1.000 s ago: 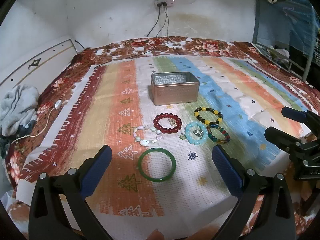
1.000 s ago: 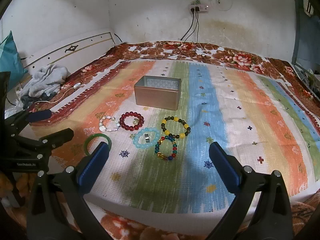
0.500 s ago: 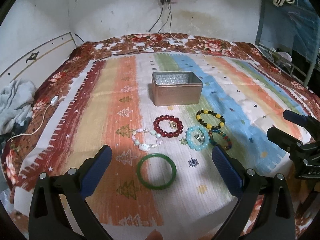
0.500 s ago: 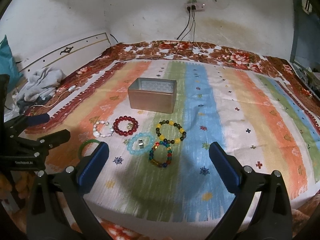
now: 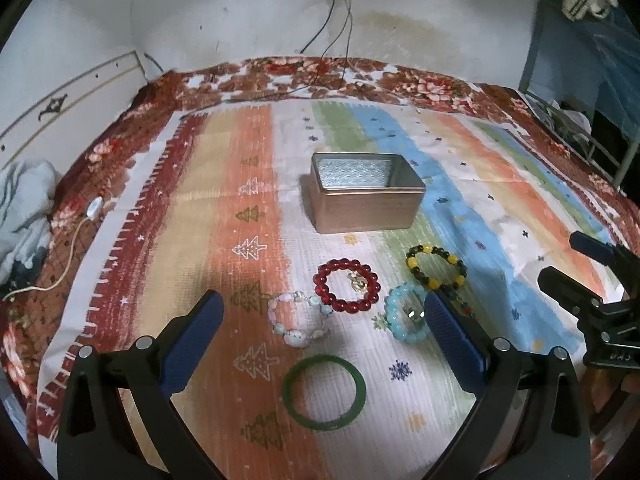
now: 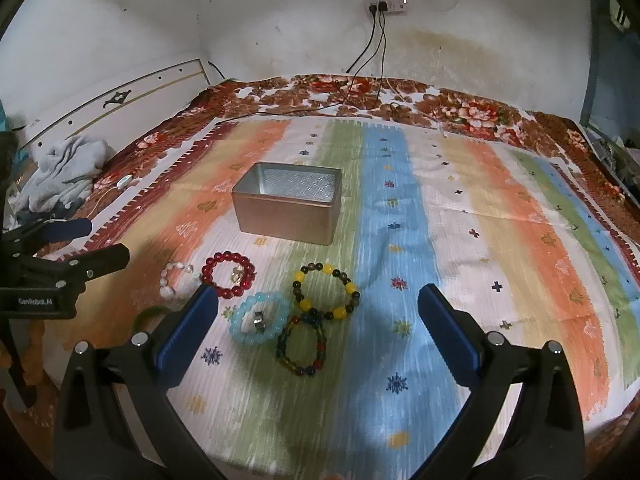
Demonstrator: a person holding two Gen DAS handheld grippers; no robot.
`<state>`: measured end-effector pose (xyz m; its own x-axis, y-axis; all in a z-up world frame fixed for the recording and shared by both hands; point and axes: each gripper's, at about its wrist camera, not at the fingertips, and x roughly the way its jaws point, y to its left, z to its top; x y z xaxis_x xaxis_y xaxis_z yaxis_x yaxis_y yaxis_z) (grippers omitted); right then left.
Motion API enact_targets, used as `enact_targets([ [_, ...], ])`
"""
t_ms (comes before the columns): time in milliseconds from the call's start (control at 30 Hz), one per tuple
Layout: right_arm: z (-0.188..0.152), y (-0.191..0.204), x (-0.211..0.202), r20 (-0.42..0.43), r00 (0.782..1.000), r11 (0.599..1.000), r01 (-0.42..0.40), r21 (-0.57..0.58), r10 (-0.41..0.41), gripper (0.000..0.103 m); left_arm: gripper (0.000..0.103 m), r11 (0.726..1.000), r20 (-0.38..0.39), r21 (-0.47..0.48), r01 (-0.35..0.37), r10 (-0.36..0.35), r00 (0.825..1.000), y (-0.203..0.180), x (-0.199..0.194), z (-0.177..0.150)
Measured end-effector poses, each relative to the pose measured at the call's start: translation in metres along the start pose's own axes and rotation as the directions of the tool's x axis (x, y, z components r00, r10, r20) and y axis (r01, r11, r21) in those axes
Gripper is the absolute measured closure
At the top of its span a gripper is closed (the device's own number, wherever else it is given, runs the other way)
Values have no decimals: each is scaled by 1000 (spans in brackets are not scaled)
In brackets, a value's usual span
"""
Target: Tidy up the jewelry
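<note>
**A:** Start with the left wrist view. How is the gripper held?

**B:** The left gripper hangs over the near part of the striped cloth, tilted down, its blue-padded fingers spread wide with nothing between them. At the right edge of the view the right gripper shows from the side, fingers apart.

**A:** And the jewelry?

**B:** A green bangle lies flat nearest the cloth's near edge. Behind it, a pale shell-bead bracelet, a red bead bracelet with a small gold charm inside, a light blue bead bracelet, and a yellow-and-dark bead bracelet. An open metal tin stands further back, toward the cloth's middle, apart from all of them.

**A:** Anything hidden?

**B:** The right-hand finger covers part of the light blue bracelet and almost all of a multicoloured one behind it.

**A:** Now the right wrist view.

**B:** The right gripper is likewise spread and empty above the near part of the cloth. The left gripper pokes in from the left edge of the view, fingers parted.

**A:** The pieces there?

**B:** The multicoloured bead bracelet is plain here, touching the yellow-and-dark one and just beside the light blue one. The red one sits left of them, the tin behind.

**A:** What is cut off?

**B:** The left finger covers most of the green bangle and part of the shell-bead bracelet.
</note>
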<state>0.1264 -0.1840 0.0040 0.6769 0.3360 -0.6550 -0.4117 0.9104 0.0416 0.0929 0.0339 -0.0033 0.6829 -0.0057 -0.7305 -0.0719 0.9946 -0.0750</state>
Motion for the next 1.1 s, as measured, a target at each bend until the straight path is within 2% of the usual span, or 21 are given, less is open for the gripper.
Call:
enact_targets([
  [400,13,-12,34,-103,994,999,-40,38,43,5,5,1000,-87,-7,-12,12,996,13,33,22],
  [567,14,-15,48,-165,983,996,-73,59,82,5,5,1000,-149,4,-22,22,989,17,46,22],
  [700,12,-16,58,-212,974,996,-69,59,80,5,5,1000,-203,15,-24,27,979,21,57,20],
  [833,8,-18,72,-273,961,999,-29,37,38,5,5,999,-256,39,-18,28,966,23,69,20],
  [1000,3,-25,88,-342,939,999,-13,43,27,5,5,999,-327,24,-31,37,944,32,86,17],
  [1100,-2,-27,96,-385,923,999,-7,41,23,5,5,1000,-367,-15,-27,20,930,40,94,16],
])
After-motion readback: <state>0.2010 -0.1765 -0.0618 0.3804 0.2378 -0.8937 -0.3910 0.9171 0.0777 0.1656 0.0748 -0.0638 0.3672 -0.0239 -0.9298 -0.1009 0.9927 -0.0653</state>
